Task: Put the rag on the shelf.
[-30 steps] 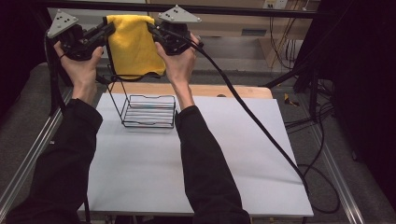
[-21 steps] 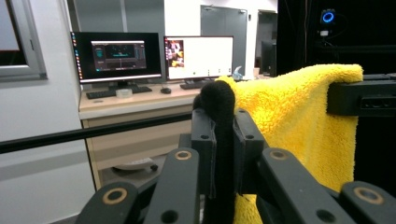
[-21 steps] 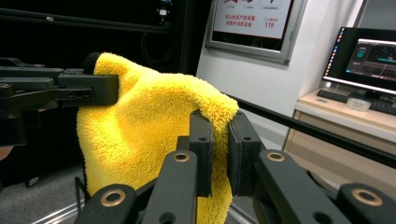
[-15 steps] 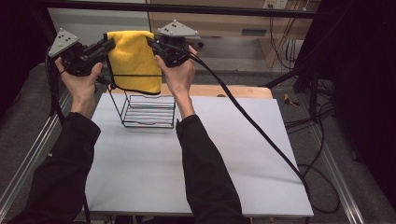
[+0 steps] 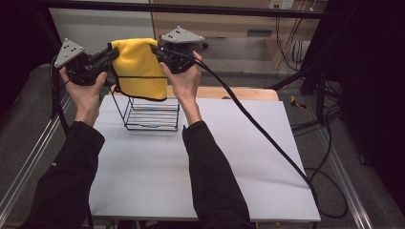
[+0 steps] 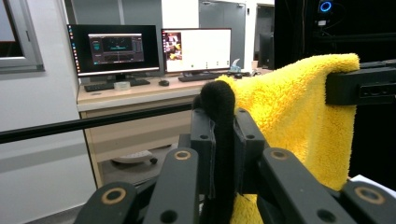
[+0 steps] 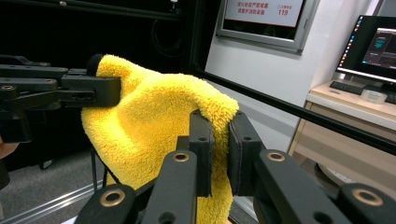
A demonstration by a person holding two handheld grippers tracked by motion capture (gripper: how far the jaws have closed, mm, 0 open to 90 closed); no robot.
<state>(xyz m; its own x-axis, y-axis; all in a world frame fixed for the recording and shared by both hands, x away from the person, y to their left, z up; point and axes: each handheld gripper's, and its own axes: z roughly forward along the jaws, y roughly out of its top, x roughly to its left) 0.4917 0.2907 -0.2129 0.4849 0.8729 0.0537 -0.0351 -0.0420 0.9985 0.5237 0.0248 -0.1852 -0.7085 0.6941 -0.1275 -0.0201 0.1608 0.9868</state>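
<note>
A yellow cloth [image 5: 139,67] hangs stretched between the two tools above the far part of the white bench [image 5: 200,181], and its lower edge drapes over the top of a black wire rack [image 5: 152,113] that stands on the bench. The left hand-held gripper [image 5: 111,53] pinches the cloth's upper left corner, with its jaws closed tight on the fabric; in the left gripper view the two black jaws [image 6: 219,135] press together on the cloth [image 6: 289,116], a dark rounded pad standing up between them. The right hand-held gripper [image 5: 160,51] clamps the upper right corner in the same way; in the right gripper view its jaws [image 7: 219,149] stand narrow, with a fold of the fluffy cloth [image 7: 154,126] pressed between them, and the left hand-held gripper [image 7: 100,88] shows farther off, gripping the opposite corner. Both hands are raised at about the same height, the left hand [image 5: 86,93] and the right hand [image 5: 186,83] each wrapped around a handle, in black sleeves. A thick black cable [image 5: 258,129] trails from the right hand-held gripper across the bench towards its right edge. Behind the bench, in the left gripper view, two monitors [image 6: 154,49] stand on a wooden desk [image 6: 126,95].
</note>
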